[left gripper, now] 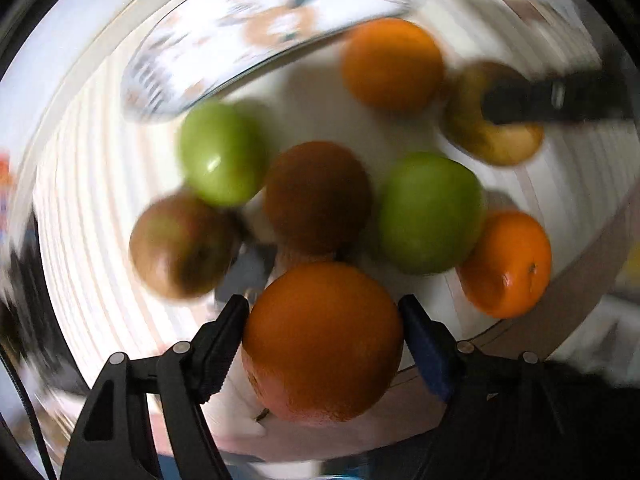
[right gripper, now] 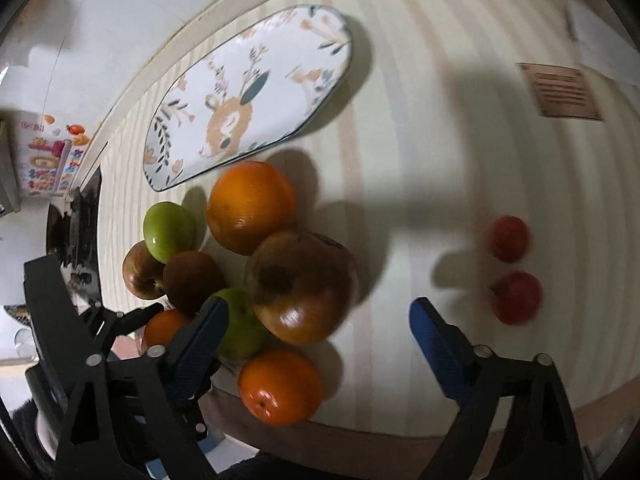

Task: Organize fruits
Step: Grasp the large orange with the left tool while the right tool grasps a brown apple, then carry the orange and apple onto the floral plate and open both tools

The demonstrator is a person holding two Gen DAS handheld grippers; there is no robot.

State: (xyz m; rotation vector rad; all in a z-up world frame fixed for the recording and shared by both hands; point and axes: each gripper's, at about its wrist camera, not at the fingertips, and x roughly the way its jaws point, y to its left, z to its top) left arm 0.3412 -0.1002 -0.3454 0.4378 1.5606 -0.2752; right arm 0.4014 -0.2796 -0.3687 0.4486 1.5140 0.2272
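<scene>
Three oranges visible through the left wrist camera: one orange at bottom centre, clamped between the fingers of the left gripper, pads pressed to its two flanks; a second orange at upper right of centre; a third orange at right, against a green apple. Heavily blurred throughout. Brown kiwi at frame centre, between that apple and another green apple to its left. Reddish-brown apple at lower left. Patterned oval plate along the top, lying on a striped tablecloth. Yellowish apple at upper right, partly covered by a dark finger of the other gripper.

Seen from the right wrist camera: right gripper spread wide, holding nothing, its left finger over the fruit pile, its right finger over bare cloth. Large bruised apple at centre of the frame, just beyond the spread fingers. Floral plate in upper left. Two red tomatoes at right, well apart from the pile. Brown card at upper right.
</scene>
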